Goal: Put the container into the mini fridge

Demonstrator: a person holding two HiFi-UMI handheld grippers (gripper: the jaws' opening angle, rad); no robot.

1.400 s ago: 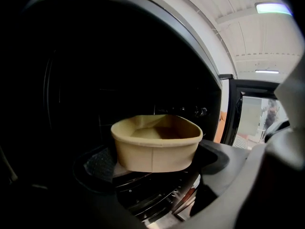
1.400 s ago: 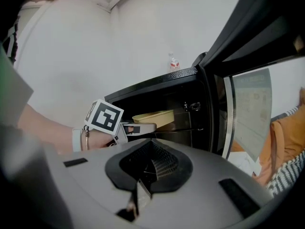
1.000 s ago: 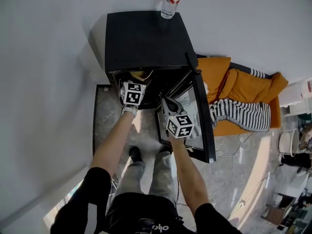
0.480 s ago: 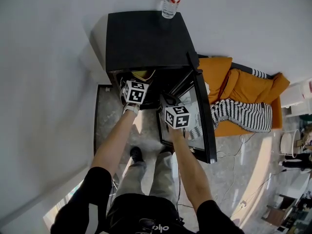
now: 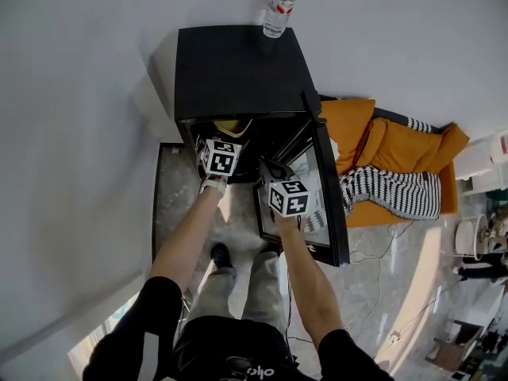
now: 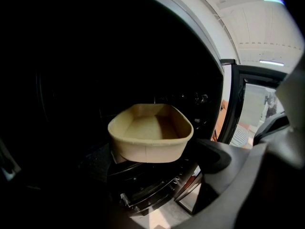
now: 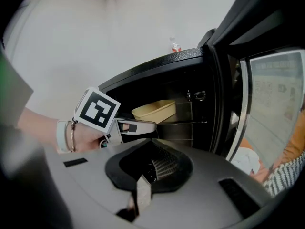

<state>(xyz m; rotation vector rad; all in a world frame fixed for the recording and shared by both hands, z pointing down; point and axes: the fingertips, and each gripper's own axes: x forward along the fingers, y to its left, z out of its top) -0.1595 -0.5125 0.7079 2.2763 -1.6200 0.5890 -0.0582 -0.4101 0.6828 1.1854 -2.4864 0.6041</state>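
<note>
Releasing seems the step in hand: the left hand-held gripper (image 5: 216, 140) has just been opening its jaws, now apart and pressing nothing. The container (image 6: 150, 132) rests just ahead, inside the mini fridge (image 5: 238, 70). The right hand-held gripper (image 5: 274, 171), jaws together, waits alongside. Next, probably, comes backing straight out.

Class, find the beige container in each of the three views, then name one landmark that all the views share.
Head view: container peeks out at the top of the fridge opening, above centre.
Left gripper view: container at the picture's centre.
Right gripper view: container near the centre, inside the fridge.
Shared landmark: the open fridge door, right of the container in every view.
</note>
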